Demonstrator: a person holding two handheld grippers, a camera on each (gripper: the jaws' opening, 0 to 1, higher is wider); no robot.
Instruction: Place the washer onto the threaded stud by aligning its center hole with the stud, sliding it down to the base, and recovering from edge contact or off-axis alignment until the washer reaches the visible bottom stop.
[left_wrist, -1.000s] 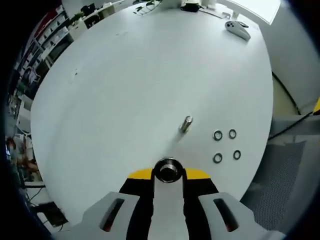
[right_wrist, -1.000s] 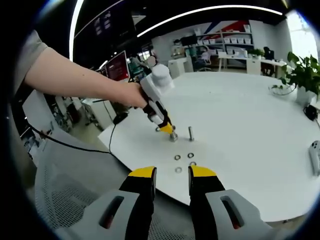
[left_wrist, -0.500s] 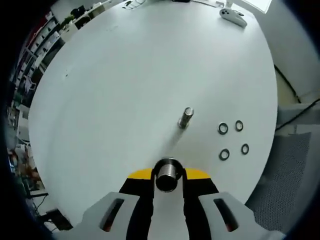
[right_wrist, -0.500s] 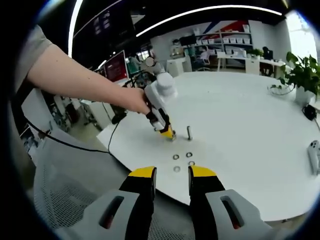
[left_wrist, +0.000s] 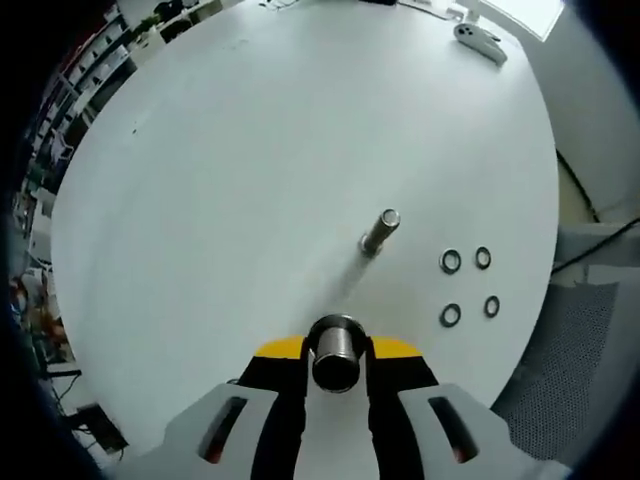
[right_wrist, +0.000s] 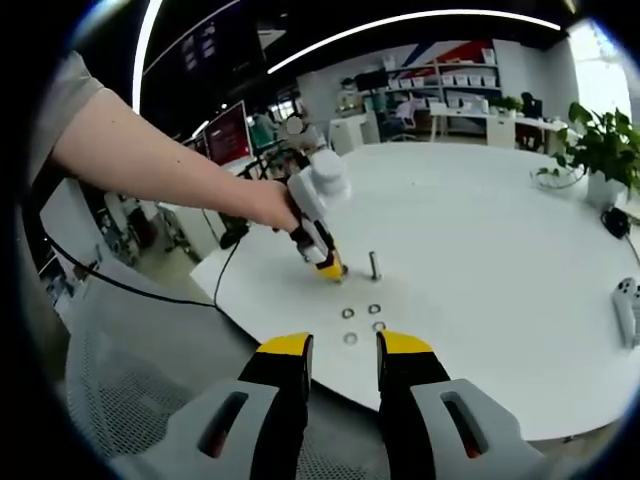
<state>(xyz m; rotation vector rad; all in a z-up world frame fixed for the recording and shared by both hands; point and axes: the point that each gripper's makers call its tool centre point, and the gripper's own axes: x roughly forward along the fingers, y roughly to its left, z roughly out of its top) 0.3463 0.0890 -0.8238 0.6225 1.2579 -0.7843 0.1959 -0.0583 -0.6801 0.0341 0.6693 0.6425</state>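
Note:
A short steel cylinder with a hollow end (left_wrist: 336, 352) sits between the yellow-tipped jaws of my left gripper (left_wrist: 336, 350), which is shut on it. The threaded stud (left_wrist: 380, 232) stands upright on the white table, ahead of that cylinder and slightly right. Several washers (left_wrist: 451, 261) lie flat in a small square to the stud's right. In the right gripper view a person's hand holds the left gripper (right_wrist: 330, 268) just left of the stud (right_wrist: 374, 265), with the washers (right_wrist: 348, 313) nearer me. My right gripper (right_wrist: 345, 352) hangs open off the table's near edge, with nothing between its jaws.
The round white table (left_wrist: 250, 150) is bare around the stud. A white game controller (left_wrist: 482, 40) lies at its far edge, and a potted plant (right_wrist: 600, 150) stands at the right. A mesh chair (right_wrist: 130, 400) and a black cable (right_wrist: 150, 290) are beside the table.
The left gripper has moved with the steel cylinder, and the stud now looks larger and more tilted ahead of it. The right gripper has barely moved. The washers lie where they were.

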